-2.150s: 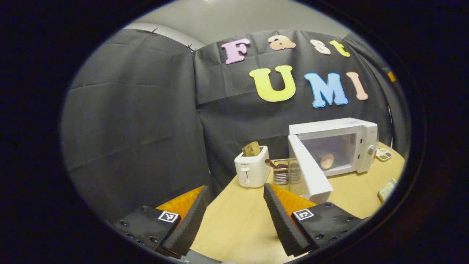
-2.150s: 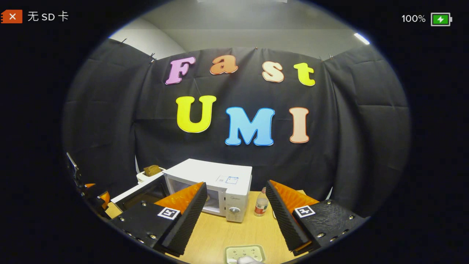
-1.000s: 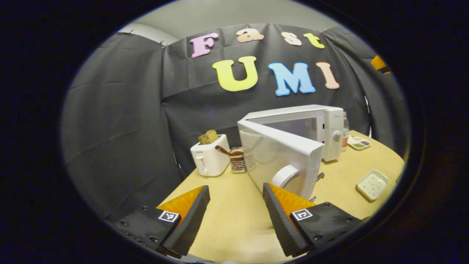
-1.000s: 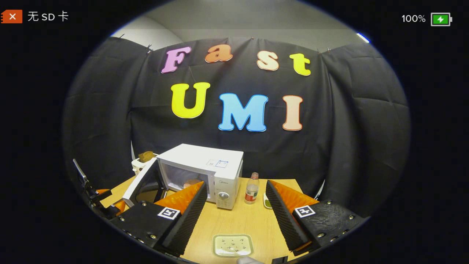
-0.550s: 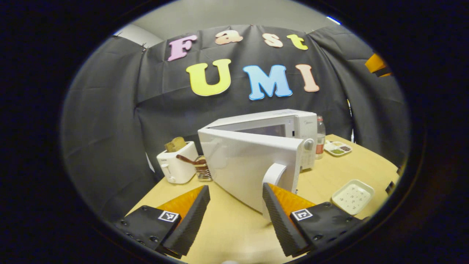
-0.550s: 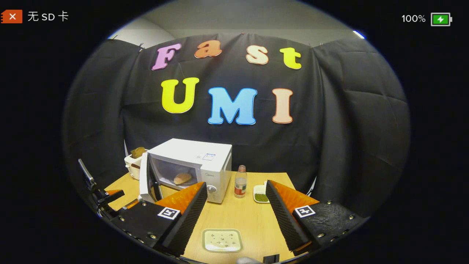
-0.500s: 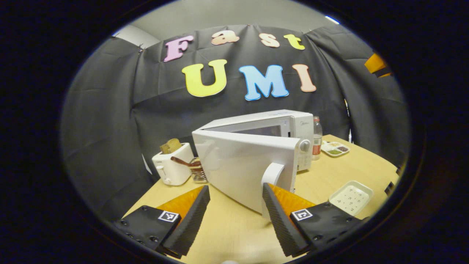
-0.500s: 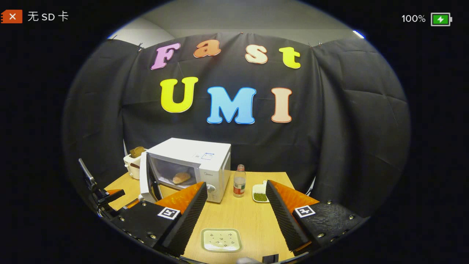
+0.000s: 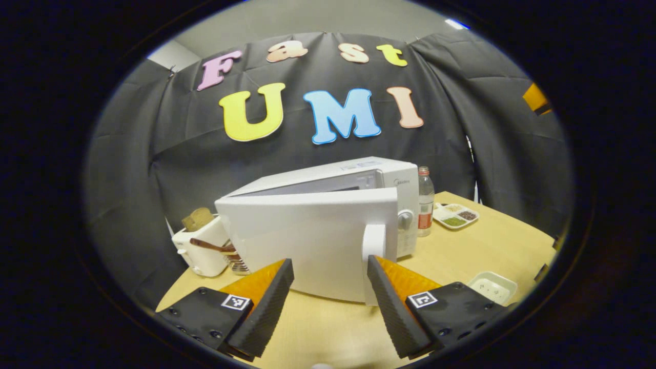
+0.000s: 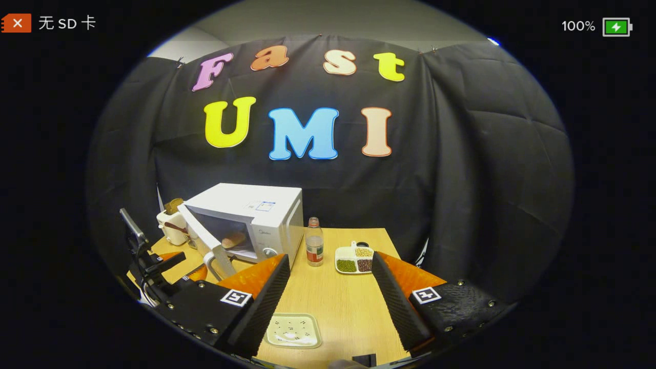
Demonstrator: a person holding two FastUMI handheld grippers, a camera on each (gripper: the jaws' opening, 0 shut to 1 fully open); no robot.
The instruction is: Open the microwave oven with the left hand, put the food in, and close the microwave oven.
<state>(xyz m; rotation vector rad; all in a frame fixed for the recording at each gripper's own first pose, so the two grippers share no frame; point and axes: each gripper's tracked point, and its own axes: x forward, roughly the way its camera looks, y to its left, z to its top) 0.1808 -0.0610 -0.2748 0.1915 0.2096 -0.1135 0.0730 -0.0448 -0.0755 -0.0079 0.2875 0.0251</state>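
- While my left gripper (image 9: 328,302) gapes wide and empty, the white, rigid microwave door (image 9: 307,241) stands ajar.
- I judge it light-swinging; I would push beside its white handle (image 9: 373,251).

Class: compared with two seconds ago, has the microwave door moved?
Yes. The door has swung toward the microwave body, leaving a narrow gap; bread sits inside.

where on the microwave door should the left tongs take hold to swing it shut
On the door handle, the upright white bar on the free edge of the microwave door, far from the hinge. Come at it from the front: the left tongs are open just before it, the bar near the right finger. A push on the door's outer face beside it would likely do too.
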